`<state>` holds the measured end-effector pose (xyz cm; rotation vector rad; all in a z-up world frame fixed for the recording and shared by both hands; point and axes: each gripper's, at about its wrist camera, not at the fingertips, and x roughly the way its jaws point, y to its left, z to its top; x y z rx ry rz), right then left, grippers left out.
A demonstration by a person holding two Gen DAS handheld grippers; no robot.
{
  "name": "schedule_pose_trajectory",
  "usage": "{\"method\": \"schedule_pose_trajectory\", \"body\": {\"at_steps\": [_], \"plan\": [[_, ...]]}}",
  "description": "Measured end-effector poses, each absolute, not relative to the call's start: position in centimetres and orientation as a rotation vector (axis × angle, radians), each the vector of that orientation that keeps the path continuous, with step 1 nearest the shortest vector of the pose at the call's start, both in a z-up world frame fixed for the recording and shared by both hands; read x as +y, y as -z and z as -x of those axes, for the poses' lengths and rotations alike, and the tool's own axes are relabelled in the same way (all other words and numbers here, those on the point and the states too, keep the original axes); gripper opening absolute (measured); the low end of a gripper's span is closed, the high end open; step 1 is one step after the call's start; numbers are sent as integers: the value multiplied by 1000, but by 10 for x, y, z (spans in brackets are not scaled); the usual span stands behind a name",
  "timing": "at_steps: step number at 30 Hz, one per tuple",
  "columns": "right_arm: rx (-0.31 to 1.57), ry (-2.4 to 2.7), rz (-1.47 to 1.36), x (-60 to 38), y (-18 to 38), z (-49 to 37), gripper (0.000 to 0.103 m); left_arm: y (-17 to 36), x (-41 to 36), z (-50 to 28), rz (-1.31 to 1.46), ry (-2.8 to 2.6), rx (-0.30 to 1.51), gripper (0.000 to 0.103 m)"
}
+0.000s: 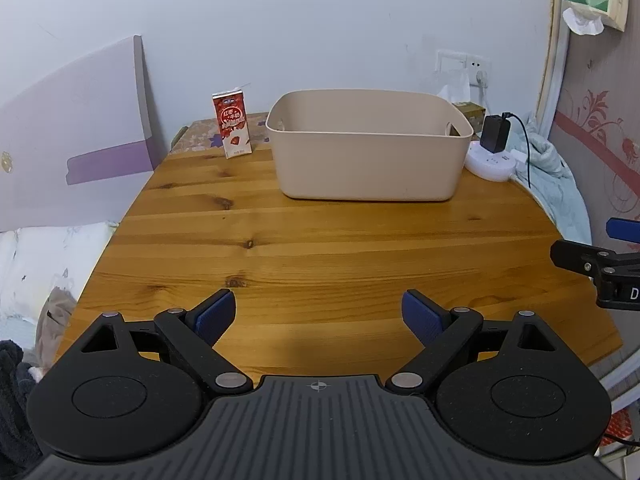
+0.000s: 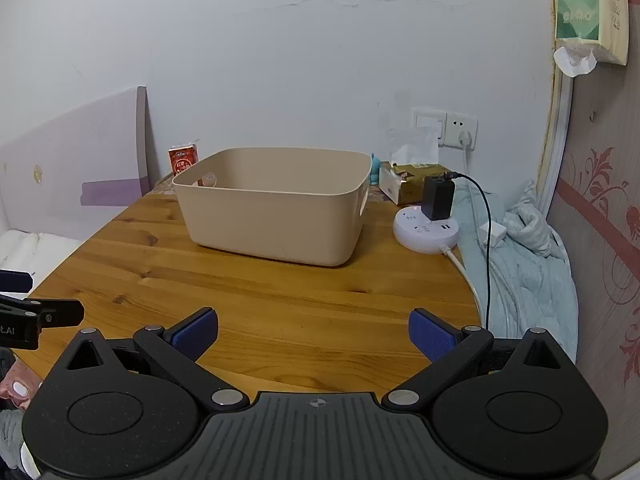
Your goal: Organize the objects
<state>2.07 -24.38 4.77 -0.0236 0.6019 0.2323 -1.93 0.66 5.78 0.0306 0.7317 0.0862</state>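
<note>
Beige bin [image 1: 370, 160] sits at the far middle of the wooden table [image 1: 320, 248], upright, open top. Red milk carton [image 1: 232, 125] stands upright on the table just beside the bin's left wall, apart from it, near the back edge. In the right wrist view something small, pale and round [image 2: 209, 179] shows inside the bin at its left end; too small to tell what it is. The rest of the bin's inside is hidden by its near wall.

Left gripper [image 1: 318, 314] hovers over the near table edge, fingers spread wide, nothing between them. Right gripper [image 2: 314, 334] is likewise spread and empty, low over the near right of the table.

The scene fits two stages: carton waiting to go into the bin, or carton left out on purpose with the sorting done. Can't settle which.

Risks if the carton gets handled:
- It's tall and narrow with a small base, so a finger clipping it on approach tips it toward the wall or off the back edge.
- It's a soft box, so a hard squeeze could crush it.
- Bin is light plastic on smooth wood; a bump on the rim slides it toward the power strip [image 2: 426, 228] and charger [image 2: 438, 198] just to its right.
- Charger cable [image 2: 486, 240] hangs near the right gripper's path and could snag.
</note>
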Motion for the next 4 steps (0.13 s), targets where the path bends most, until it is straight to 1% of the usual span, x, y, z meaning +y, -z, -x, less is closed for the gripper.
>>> {"method": "schedule_pose_trajectory", "body": {"at_steps": [4], "plan": [[618,-239,28,-244,-43,-28,103,-55,6,18,-12,-89,734,93]]}}
